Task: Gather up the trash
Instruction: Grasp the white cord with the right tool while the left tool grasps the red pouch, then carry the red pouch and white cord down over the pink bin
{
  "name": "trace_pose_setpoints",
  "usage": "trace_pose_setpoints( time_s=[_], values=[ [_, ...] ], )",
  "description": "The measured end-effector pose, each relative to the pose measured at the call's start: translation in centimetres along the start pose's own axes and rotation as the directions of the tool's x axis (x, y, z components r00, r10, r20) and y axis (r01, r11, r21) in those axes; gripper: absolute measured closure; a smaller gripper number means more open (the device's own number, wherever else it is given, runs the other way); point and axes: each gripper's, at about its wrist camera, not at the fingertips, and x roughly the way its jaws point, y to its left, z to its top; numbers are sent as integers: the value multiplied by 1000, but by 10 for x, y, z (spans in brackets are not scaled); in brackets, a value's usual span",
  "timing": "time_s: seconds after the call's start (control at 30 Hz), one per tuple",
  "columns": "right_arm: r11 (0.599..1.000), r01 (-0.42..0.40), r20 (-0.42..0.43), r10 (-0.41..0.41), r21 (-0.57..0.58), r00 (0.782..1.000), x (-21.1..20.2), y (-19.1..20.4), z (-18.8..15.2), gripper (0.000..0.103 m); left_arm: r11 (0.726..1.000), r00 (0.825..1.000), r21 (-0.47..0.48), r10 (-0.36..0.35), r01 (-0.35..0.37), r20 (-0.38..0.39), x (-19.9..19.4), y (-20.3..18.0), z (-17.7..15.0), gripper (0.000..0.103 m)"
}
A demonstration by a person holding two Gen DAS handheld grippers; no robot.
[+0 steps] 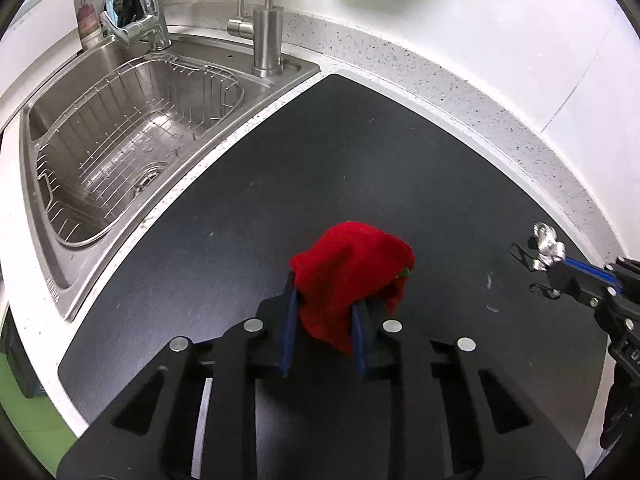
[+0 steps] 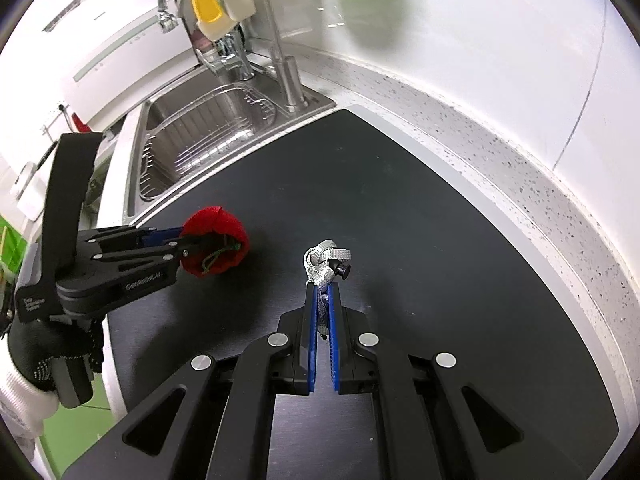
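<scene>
My left gripper (image 1: pixel 325 280) is shut on a crumpled red cloth (image 1: pixel 352 276) and holds it just above the black mat (image 1: pixel 320 160). The same cloth (image 2: pixel 216 242) and the left gripper (image 2: pixel 182 246) show at the left of the right wrist view. My right gripper (image 2: pixel 323 288) is shut on a bundled grey woven strap (image 2: pixel 326 260) with a small black clip, over the mat (image 2: pixel 400 220). In the left wrist view the strap (image 1: pixel 546 246) and the right gripper (image 1: pixel 556 266) are at the far right.
A steel sink (image 1: pixel 72 92) with a wire basket (image 1: pixel 132 140) and two taps (image 1: pixel 266 32) lies left of the mat. Speckled white counter (image 1: pixel 460 92) and white wall border the mat at the back and right. The sink (image 2: pixel 160 108) also shows in the right wrist view.
</scene>
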Motion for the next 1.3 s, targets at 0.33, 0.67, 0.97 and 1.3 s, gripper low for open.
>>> trace_pose_setpoints(
  time_s=[0.33, 0.67, 0.97, 1.3],
  values=[
    [993, -62, 25, 65, -97, 998, -26, 69, -7, 98, 999, 998, -44, 17, -14, 67, -82, 27, -47, 81],
    [951, -200, 13, 209, -237, 978, -52, 193, -32, 98, 982, 988, -159, 117, -100, 105, -185, 106, -143, 81],
    [846, -351, -109, 337, -401, 935, -33, 344, -69, 98, 919, 969, -350, 228, -183, 92, -245, 204, -245, 82],
    [751, -444, -305, 329, -488, 894, 76, 454, -128, 98, 802, 968, -551, 247, -232, -48, -196, 311, -371, 82]
  ],
)
